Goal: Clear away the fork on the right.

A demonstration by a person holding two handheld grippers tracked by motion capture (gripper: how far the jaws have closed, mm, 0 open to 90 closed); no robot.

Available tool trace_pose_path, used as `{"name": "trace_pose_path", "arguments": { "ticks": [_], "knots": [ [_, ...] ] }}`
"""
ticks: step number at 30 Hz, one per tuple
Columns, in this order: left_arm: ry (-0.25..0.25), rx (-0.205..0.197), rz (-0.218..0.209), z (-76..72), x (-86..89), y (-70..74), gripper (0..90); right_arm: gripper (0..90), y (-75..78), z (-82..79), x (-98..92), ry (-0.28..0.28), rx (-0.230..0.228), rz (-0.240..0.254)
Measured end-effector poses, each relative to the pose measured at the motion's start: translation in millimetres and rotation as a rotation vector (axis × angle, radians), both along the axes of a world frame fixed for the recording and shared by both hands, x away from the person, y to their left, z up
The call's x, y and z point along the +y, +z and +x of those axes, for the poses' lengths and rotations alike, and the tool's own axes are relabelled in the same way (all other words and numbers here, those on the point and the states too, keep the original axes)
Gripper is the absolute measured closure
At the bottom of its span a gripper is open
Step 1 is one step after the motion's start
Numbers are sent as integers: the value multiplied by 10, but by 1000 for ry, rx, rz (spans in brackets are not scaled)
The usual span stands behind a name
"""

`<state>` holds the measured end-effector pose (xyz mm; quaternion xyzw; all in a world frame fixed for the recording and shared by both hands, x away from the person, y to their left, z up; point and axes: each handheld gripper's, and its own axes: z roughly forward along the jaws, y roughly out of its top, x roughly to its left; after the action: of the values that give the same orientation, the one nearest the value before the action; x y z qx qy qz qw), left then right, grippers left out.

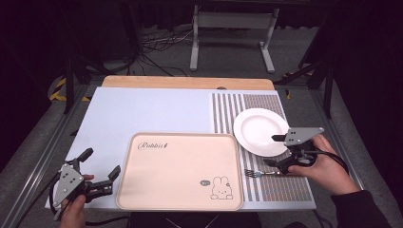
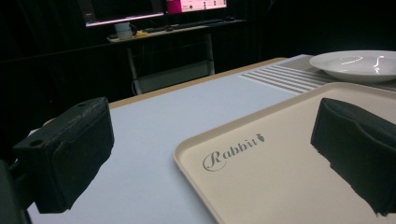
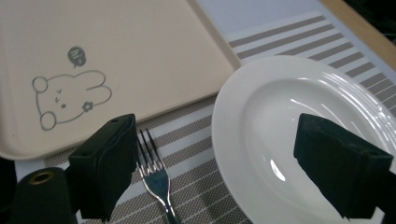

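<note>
A beige tray (image 1: 180, 166) printed with a rabbit lies empty at the front middle of the table. To its right a white plate (image 1: 260, 132) rests on a striped placemat (image 1: 247, 102). A metal fork (image 1: 259, 174) lies on the placemat in front of the plate, tines toward the tray. My right gripper (image 1: 272, 150) hangs open above the plate's near rim and the fork, holding nothing. In the right gripper view the fork (image 3: 156, 179) lies by the left jaw and the plate (image 3: 280, 116) under the right one. My left gripper (image 1: 101, 162) is open at the tray's left edge (image 2: 187, 154).
A pale blue mat (image 1: 152, 109) covers the table's left and middle, with a wooden edge (image 1: 190, 81) at the back. Beyond the table are a metal stand (image 1: 233, 33) and floor cables. The left gripper view has a desk with monitors (image 2: 154, 14) far off.
</note>
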<state>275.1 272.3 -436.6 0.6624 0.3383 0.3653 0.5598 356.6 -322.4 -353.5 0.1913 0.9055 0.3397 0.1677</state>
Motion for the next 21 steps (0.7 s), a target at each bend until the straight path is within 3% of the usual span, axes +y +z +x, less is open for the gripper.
{"name": "trace_pose_path", "arguments": {
  "ticks": [4,12,21],
  "knots": [
    [0,0,-1,0,-2,0,0,149,10,14,43,24,22,-70],
    [2,1,0,1,0,0,0,153,29,67,56,44,88,-160],
    [0,1,0,1,1,1,0,175,19,113,88,77,131,-249]
  ]
}}
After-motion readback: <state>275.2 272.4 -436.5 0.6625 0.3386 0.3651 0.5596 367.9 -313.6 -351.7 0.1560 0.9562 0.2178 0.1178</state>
